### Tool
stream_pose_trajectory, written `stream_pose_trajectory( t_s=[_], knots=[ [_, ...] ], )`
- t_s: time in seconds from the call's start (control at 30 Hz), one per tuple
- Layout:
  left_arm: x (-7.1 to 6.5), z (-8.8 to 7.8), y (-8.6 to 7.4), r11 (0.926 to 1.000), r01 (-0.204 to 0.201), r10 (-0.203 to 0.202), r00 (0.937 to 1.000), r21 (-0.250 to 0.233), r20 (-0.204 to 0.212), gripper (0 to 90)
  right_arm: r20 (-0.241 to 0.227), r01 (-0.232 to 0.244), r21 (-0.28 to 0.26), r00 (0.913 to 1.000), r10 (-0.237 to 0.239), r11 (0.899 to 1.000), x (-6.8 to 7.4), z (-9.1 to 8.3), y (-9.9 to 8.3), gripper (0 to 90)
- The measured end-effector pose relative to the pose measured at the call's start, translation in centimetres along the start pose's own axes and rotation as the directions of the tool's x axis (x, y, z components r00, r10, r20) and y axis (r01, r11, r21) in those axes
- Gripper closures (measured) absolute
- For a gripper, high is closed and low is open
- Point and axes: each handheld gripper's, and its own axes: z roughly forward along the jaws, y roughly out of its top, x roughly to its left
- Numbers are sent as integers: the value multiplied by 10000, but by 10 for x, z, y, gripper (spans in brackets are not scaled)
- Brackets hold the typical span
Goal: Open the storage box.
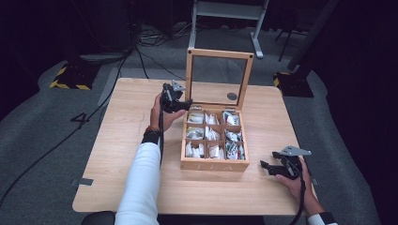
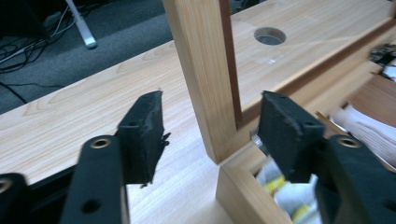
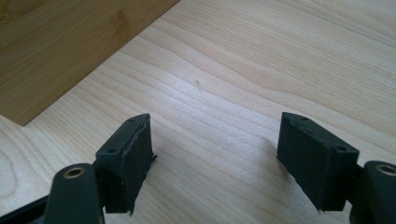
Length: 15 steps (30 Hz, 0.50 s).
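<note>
High view: the wooden tea box [image 1: 215, 164] sits at the centre of the frame on the table [image 1: 122, 140], its glass-paned lid [image 1: 218, 77] standing upright. The left gripper [image 1: 180, 104] is at the lid's lower left corner; the right gripper [image 1: 267, 168] rests at lower right, well apart from the box. The lid looks stiff and light but hinged, its pane fragile, so the wooden frame is the place to grip

Left gripper view: jaws parted, straddling the lid's frame post [image 2: 205, 79] at centre without pressing it, so released

Right gripper view: jaws wide apart over bare table, the box's corner [image 3: 60, 51] at upper left
</note>
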Motion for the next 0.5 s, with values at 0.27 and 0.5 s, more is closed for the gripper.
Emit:
stream_pose_trajectory(
  t_s=[0.27,0.5],
  knots=[
    [4,-35,-9,9968,-616,615,9981,509,52,269,-15,-16,92,10000,16,10000,0,-1,1,294],
    [1,-57,-25,9911,-1244,1238,9922,478,150,237,-2,-26,104,10000,26,9999,0,0,2,296]
  ],
)
